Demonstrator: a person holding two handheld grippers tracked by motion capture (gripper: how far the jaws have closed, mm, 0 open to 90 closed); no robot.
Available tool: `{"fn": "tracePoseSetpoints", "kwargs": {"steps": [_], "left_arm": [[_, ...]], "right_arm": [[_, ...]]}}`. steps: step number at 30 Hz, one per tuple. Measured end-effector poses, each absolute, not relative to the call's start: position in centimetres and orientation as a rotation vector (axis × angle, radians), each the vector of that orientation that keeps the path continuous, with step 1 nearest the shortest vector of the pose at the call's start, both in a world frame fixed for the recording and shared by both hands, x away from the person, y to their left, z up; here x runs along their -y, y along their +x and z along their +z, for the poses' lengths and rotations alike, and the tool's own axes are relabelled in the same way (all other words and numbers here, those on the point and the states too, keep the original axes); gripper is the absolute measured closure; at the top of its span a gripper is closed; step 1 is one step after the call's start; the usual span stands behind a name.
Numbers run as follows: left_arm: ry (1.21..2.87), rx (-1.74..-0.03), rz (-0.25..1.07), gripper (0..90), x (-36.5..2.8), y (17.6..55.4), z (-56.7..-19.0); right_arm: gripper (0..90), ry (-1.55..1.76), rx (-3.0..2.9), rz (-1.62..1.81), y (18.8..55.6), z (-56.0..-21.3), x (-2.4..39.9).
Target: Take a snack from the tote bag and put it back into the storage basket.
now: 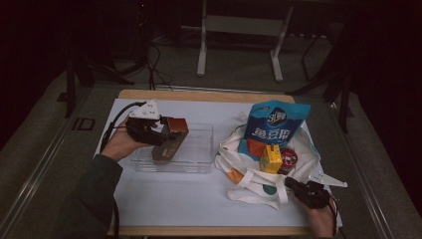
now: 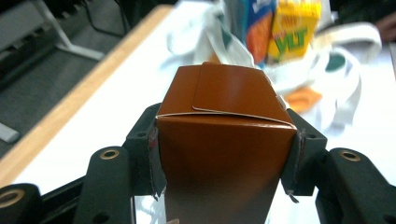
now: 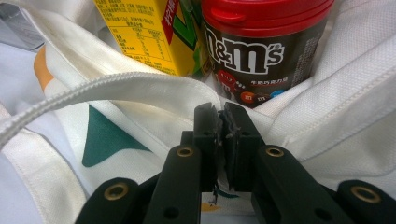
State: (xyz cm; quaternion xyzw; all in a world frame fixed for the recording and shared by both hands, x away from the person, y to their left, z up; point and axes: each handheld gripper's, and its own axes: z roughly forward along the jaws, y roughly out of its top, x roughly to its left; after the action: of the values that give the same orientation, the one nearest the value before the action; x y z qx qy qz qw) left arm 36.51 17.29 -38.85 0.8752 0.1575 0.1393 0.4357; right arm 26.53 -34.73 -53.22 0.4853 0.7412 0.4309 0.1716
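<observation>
Brown box point(image 2: 224, 140) showing plain; white bag point(image 3: 327, 93) bearing green patches; yellow carton point(image 3: 144, 32); red-lidded dark jar point(image 3: 261, 42).

sleeve point(image 1: 92, 199): dark green | hand-held gripper point(image 2: 224, 140): black, brass-ringed screw holes

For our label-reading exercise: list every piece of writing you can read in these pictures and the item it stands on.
"m&m's": white letters on the dark tub with the red lid.
"VLT": green letters on the yellow carton.
Blue snack bag: large white Chinese characters, too blurred to read.
Small print on carton and tub: too small.
Brown box: no writing seen.
</observation>
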Motion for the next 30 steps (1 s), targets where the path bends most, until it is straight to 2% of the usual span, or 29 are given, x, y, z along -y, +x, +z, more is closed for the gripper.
{"fn": "tracePoseSetpoints", "kwargs": {"steps": [6, 19, 25, 30], "left_arm": [[2.232, -0.324, 0.29, 43.0, -15.5, 36.8, -39.3], [2.252, -0.298, 0.215, 41.3, -13.7, 37.8, -39.6], [2.291, -0.266, 0.17, 39.9, -9.7, 38.2, -41.0], [2.333, -0.263, 0.141, 39.0, -8.0, 38.6, -42.0]], "right_arm": [[84.1, 1.379, -2.104, 1.222, 26.5, -53.2, 34.7], [84.2, 1.379, -2.105, 1.22, 26.5, -53.2, 34.7], [84.1, 1.377, -2.106, 1.22, 26.5, -53.2, 34.7], [84.1, 1.375, -2.108, 1.222, 26.5, -53.2, 34.7]]}}
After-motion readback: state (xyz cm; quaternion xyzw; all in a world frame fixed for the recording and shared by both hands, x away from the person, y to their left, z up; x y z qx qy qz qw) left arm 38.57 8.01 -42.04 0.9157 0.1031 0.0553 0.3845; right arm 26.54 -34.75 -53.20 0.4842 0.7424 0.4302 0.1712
